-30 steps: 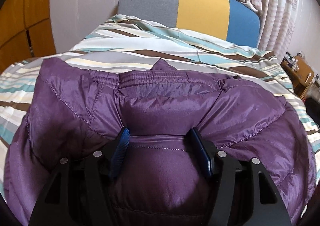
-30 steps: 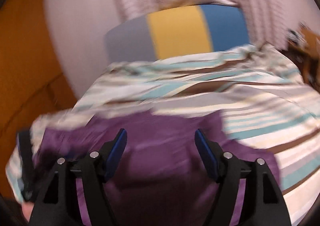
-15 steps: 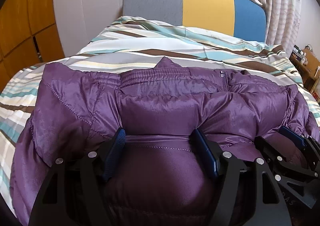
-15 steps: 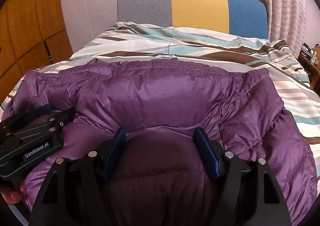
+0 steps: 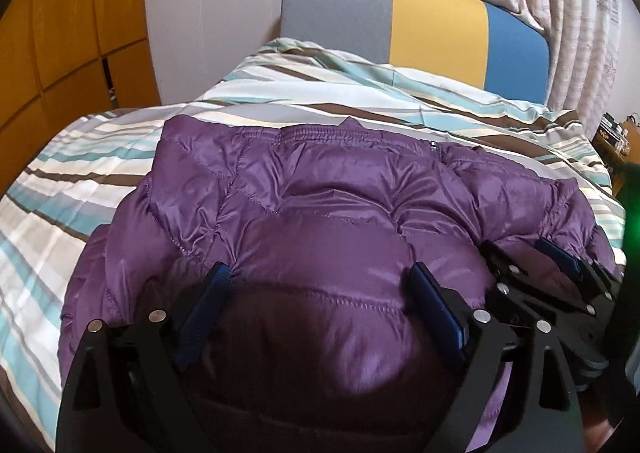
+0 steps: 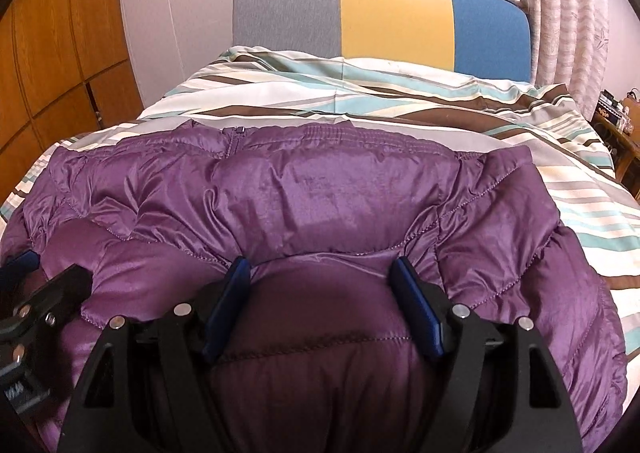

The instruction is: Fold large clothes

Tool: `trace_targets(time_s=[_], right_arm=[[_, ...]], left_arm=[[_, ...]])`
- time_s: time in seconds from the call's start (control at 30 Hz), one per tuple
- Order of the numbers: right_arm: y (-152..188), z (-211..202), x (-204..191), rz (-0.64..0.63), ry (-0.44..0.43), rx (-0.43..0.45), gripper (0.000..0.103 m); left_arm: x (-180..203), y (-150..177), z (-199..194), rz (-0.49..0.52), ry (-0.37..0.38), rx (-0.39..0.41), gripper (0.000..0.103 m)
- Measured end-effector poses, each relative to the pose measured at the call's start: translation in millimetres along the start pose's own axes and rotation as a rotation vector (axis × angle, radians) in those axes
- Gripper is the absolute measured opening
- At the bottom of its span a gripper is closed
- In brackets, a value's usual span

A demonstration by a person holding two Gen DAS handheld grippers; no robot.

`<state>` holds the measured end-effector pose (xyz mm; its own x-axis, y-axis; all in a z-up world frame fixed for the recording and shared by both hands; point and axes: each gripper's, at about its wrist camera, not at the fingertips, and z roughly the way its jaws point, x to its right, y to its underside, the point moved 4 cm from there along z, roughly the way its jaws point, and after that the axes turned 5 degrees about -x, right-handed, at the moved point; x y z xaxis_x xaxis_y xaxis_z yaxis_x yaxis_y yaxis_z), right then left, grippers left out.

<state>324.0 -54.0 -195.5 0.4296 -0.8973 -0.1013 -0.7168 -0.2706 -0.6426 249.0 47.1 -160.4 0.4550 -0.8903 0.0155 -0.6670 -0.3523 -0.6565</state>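
We have the purple down jacket lying across the striped duvet, well short of the headboard, with the left gripper and right gripper both spread wide, puffy fabric bulging between their fingers but not pinched. We judge this the start of a fold: next, each must close on the jacket's edge nearest us, then carry it toward the headboard.
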Motion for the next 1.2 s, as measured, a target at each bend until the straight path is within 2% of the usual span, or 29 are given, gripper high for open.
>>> trace_targets(time_s=[0.07, 0.27, 0.43, 0.53, 0.63, 0.8, 0.87, 0.93, 1.03, 1.1, 1.2], right_arm=[[-1, 1, 0, -0.001, 0.003, 0.001, 0.074], [0, 3, -1, -0.008, 0.014, 0.000, 0.074], [-2, 4, -3, -0.006, 0.008, -0.003, 0.075], [-1, -7, -2, 0.001, -0.008, 0.026, 0.084], [3, -27, -4, -0.010, -0.043, 0.059, 0.085], [21, -62, -5, 0.008, -0.065, 0.084, 0.085], [31, -73, -9, -0.001, -0.065, 0.088, 0.085], [39, -82, -12, -0.013, -0.059, 0.090, 0.084], [50, -98, -17, -0.022, -0.080, 0.101, 0.071], [60, -107, -23, -0.039, -0.102, 0.105, 0.058], [74, -119, -32, -0.074, -0.125, 0.111, 0.045]], left_arm=[[0, -4, 10, 0.002, -0.015, -0.006, 0.099], [3, 0, 33, 0.039, 0.008, -0.017, 0.100], [3, -1, 31, 0.044, 0.002, -0.027, 0.100], [1, 4, 15, 0.046, 0.023, -0.037, 0.100], [-13, 15, -12, 0.039, 0.057, -0.027, 0.100], [-50, 37, -44, -0.078, 0.098, 0.019, 0.100], [-62, 43, -51, -0.093, 0.088, 0.038, 0.100], [-71, 51, -55, -0.076, 0.041, 0.044, 0.100], [-83, 62, -61, -0.092, 0.018, 0.041, 0.100], [-94, 71, -69, -0.134, 0.037, 0.041, 0.100], [-112, 88, -80, -0.222, 0.076, 0.032, 0.100]])
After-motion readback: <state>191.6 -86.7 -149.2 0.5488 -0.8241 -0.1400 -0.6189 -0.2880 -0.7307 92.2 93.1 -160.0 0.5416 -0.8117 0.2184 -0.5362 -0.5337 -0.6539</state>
